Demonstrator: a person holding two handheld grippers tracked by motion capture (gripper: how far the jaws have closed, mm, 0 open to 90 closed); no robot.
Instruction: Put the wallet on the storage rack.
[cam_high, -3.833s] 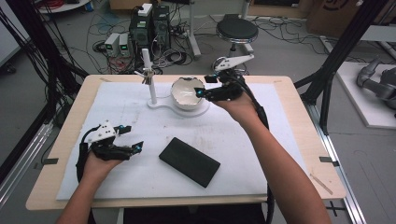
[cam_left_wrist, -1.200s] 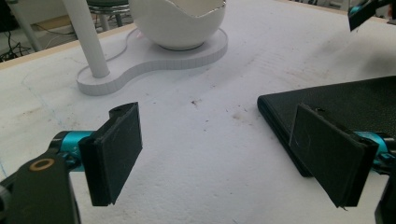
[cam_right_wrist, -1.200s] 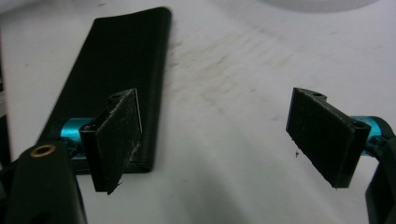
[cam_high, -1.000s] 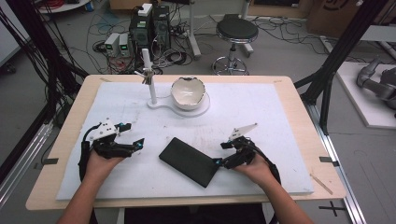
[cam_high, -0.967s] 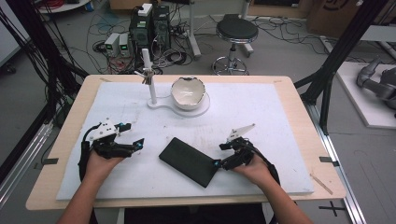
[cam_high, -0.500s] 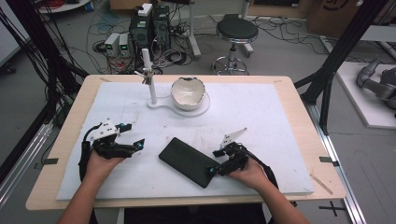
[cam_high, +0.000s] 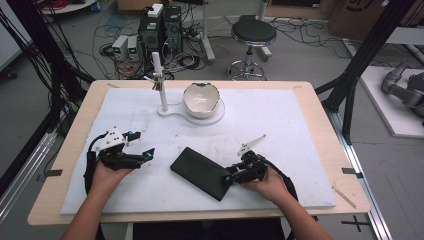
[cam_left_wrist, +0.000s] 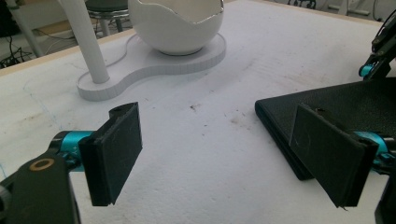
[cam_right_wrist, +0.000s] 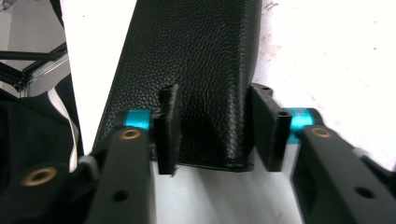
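Observation:
A black leather case (cam_high: 200, 172) lies flat on the white mat, near the front middle. My right gripper (cam_high: 227, 180) comes at its right end from the right. In the right gripper view the case (cam_right_wrist: 196, 56) runs away between the jaws of the right gripper (cam_right_wrist: 215, 135). Those jaws have just been closing and both pads now sit against the case's end. My left gripper (cam_high: 147, 154) rests on the mat to the left of the case, open. In the left gripper view nothing lies between the wide-apart jaws of the left gripper (cam_left_wrist: 219, 154), and the case (cam_left_wrist: 327, 100) lies beyond the right jaw.
A white eggshell-shaped bowl (cam_high: 201, 99) sits on a flat white base (cam_high: 172, 111) at the back middle, with a thin white post (cam_high: 161, 85) beside it. The white mat (cam_high: 280, 125) covers most of the wooden table (cam_high: 320, 105).
The right hand came down from the bowl to the case, then slid left onto its end. Its jaws narrowed around the case. The left hand stayed still.

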